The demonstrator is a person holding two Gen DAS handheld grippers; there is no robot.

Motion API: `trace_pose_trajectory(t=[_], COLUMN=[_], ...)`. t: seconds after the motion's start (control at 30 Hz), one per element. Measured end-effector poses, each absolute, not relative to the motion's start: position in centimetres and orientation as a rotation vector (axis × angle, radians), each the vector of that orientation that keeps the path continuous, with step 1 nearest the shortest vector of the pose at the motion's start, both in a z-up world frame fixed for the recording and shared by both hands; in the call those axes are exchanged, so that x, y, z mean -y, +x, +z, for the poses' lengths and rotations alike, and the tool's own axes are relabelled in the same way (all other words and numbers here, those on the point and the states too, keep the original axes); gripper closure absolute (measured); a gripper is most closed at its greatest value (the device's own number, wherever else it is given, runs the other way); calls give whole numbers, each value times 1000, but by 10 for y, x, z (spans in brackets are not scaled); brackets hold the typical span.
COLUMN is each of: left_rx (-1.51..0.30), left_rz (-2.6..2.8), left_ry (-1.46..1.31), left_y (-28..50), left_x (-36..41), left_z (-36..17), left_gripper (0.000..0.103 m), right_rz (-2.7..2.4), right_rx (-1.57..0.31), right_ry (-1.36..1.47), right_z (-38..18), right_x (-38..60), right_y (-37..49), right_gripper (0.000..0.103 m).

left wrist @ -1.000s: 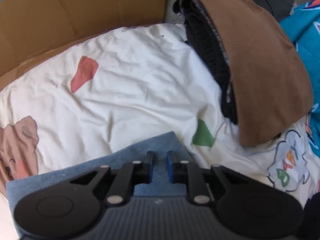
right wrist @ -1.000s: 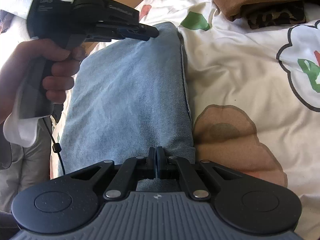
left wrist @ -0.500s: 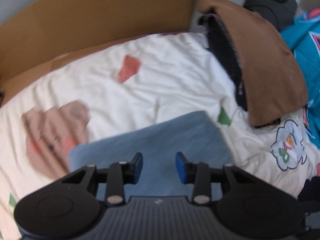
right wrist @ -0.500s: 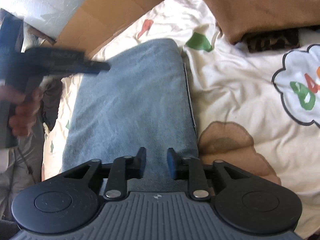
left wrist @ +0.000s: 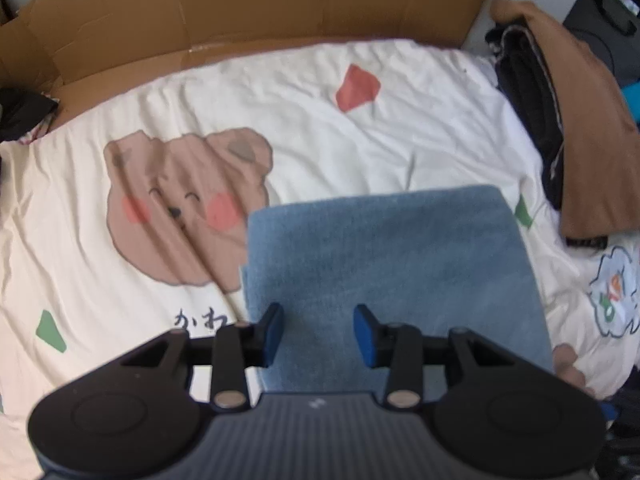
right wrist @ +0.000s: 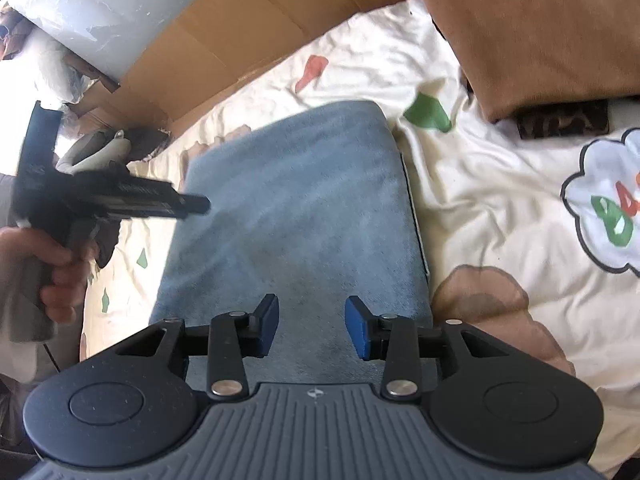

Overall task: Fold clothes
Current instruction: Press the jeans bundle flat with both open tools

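Garment: blue denim piece (left wrist: pixel 392 264) lies as a flat folded rectangle on the bed (left wrist: pixel 320 128), edges squared for stacking.
Left tool (left wrist: pixel 318 330): spread, empty, above it.
Right tool (right wrist: pixel 312 328): spread, empty, above its near edge.
Stack: brown folded clothes (right wrist: pixel 532 28) nearby.

Right gripper (right wrist: pixel 312 326): jaws apart, empty, above the near end of the jeans.
Folded jeans (right wrist: pixel 296 216): flat blue rectangle on the cartoon sheet (right wrist: pixel 500 208).
Left gripper (right wrist: pixel 200 203): blurred, held in a hand (right wrist: pixel 48 264), over the jeans' left edge.
Brown garment (right wrist: pixel 532 28): upper right, apart from the jeans.
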State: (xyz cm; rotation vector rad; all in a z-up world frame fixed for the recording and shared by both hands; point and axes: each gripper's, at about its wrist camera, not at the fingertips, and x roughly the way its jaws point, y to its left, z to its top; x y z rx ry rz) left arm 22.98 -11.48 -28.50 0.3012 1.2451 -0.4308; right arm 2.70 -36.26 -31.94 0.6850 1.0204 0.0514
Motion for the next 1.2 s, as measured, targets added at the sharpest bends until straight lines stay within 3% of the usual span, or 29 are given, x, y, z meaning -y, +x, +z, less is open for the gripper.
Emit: trace_pose_trajectory(t=[0.37,0.83,1.2], left_rx=[-1237,-1150,-1154], left_rz=[-436,-567,-654], left_ry=[331,92,-9], left_y=[233,231,202], left_x=[115,56,26], left_z=[-299,-250,-259], left_gripper=[60,66,80], right_rz=[2,62,85], right_rx=[-1059,-1084,-1105], right_ry=[679,589,504], right_z=[-321,-321,-320], right_x=[360,341,327], right_y=[12,22,25], right_gripper=[55,54,53])
